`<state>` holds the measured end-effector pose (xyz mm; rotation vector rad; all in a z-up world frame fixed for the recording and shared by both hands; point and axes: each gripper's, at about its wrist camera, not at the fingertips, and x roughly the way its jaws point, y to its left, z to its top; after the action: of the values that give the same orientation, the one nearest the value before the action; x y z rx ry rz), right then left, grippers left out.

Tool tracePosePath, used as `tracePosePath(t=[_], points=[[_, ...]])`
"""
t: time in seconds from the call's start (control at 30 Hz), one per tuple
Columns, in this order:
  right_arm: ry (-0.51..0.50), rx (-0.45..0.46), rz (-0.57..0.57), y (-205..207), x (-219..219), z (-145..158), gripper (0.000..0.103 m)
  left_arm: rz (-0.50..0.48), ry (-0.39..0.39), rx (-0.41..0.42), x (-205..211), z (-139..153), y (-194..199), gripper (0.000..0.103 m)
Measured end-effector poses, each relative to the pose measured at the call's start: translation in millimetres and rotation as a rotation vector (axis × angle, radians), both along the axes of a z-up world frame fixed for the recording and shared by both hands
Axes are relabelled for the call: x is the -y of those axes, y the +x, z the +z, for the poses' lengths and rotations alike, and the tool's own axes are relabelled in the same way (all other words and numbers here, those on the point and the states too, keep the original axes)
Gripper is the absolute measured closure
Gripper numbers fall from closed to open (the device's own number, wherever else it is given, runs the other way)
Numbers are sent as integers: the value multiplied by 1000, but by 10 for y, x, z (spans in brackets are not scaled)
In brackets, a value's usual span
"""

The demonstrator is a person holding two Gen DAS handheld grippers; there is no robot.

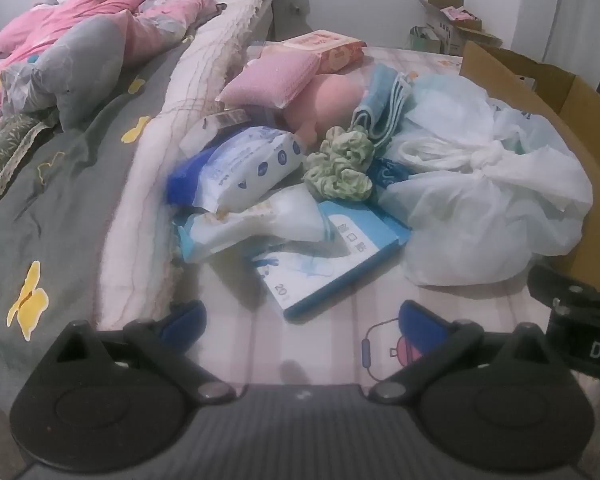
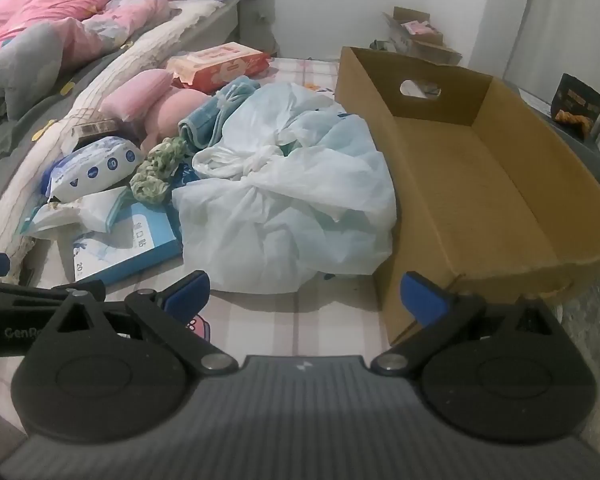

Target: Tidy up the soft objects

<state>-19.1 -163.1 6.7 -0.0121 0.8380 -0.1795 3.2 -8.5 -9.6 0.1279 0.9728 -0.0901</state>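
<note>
We look down along both grippers at a heap of soft goods on a pink checked sheet [image 1: 320,344]. The left gripper [image 1: 302,324] hovers with its blue pads [image 1: 184,320] spread wide and nothing between them; the right gripper [image 2: 304,300] likewise stands wide and empty, above the near edge of the heap and the near corner of the box [image 2: 472,184].

The heap lies between the bed [image 1: 60,184] on the left and the box on the right. Its largest item, a knotted white bag [image 2: 284,200], touches the box's left wall. Beside the bag we see a green scrunchie [image 1: 340,164], and behind that a blue towel [image 1: 384,100] and a pink plush [image 1: 324,104]. A pink pillow [image 1: 272,76] leans on the plush, with a red tissue pack [image 1: 324,46] behind it. Nearer the left gripper, a white wipes pack [image 1: 244,168] rests on a torn white pack [image 1: 256,220], which overlaps a flat blue carton [image 1: 340,256] lying on the sheet.

The box is open-topped, and we see nothing inside it. A pink quilt [image 1: 80,16] is bunched on the bed. Small cartons [image 2: 416,36] stand by the far wall.
</note>
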Motion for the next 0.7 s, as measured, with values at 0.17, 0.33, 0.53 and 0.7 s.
tracePosePath(t=[0.17,0.33,0.53,0.7], points=[[0,5,0,12,-8,2,1,3,4,-2,0,9,12,0],[-7,0,0,20,-11,8,1,4,5,-3,-7,13,20,0],[0,1,4,51,-41,21,1,12,8,-4,-36,22,41,0],[10,17,12,68,-50,25,1,18,11,3,-48,33,42,0]])
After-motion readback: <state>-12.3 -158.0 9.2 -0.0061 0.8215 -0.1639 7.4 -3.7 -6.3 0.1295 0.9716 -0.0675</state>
